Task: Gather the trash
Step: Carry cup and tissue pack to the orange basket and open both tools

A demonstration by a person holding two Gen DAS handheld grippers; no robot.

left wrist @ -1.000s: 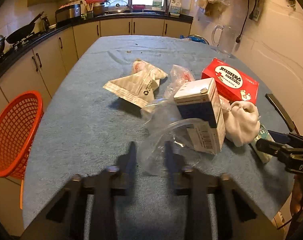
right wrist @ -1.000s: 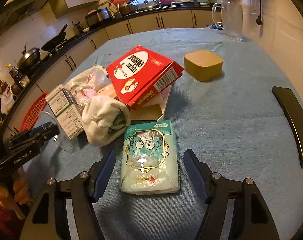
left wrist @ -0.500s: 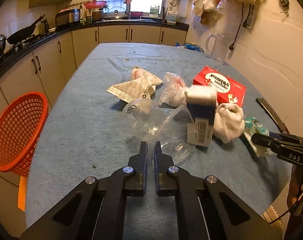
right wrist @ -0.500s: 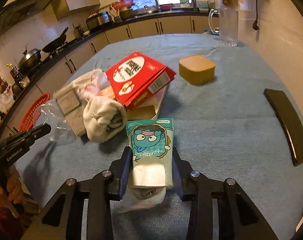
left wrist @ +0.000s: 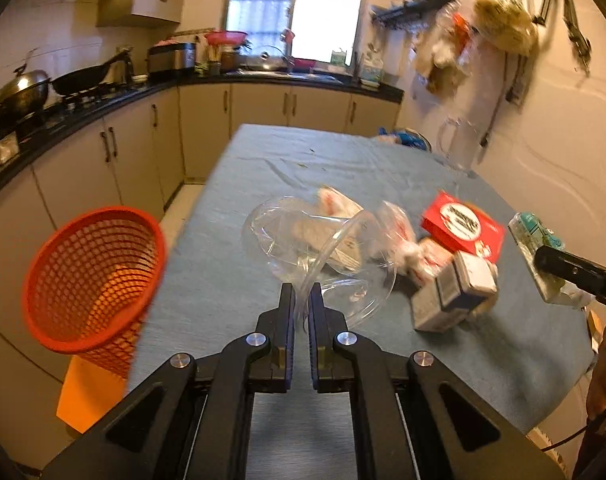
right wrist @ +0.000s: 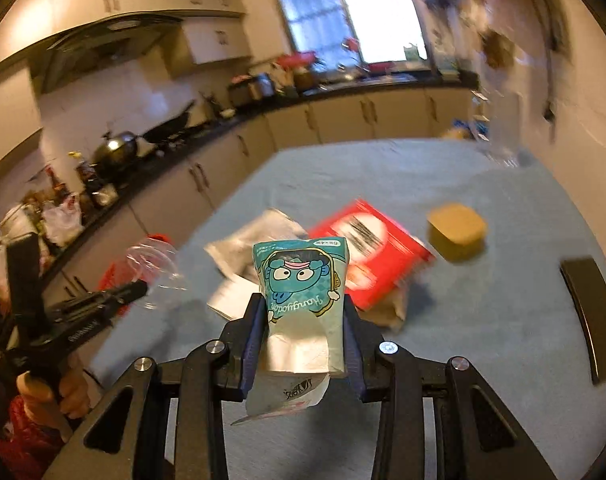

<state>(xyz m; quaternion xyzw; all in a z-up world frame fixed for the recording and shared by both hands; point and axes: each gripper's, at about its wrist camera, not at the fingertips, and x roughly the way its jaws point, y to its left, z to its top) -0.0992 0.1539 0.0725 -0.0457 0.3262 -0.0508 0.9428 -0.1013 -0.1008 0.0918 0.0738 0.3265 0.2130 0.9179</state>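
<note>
My left gripper (left wrist: 301, 300) is shut on the rim of a clear plastic cup (left wrist: 303, 244) and holds it up above the blue table (left wrist: 207, 280). My right gripper (right wrist: 303, 312) is shut on a teal tissue pack (right wrist: 301, 280) with a cartoon face, lifted above the table. An orange mesh basket (left wrist: 91, 276) stands off the table's left edge. Still on the table are a red box (left wrist: 463, 228), a small white and blue carton (left wrist: 451, 296) lying on its side, a white paper bag (right wrist: 255, 248) and crumpled clear wrappers (left wrist: 399, 236).
A tan lidded box (right wrist: 457, 232) and a dark chair back (right wrist: 591, 312) are at the right. A glass jug (left wrist: 459, 148) stands at the far right of the table. Counters with pans line the left wall.
Both grippers have lifted: the left raised the cup off the table, the right raised the tissue pack. The small carton has toppled onto its side.
</note>
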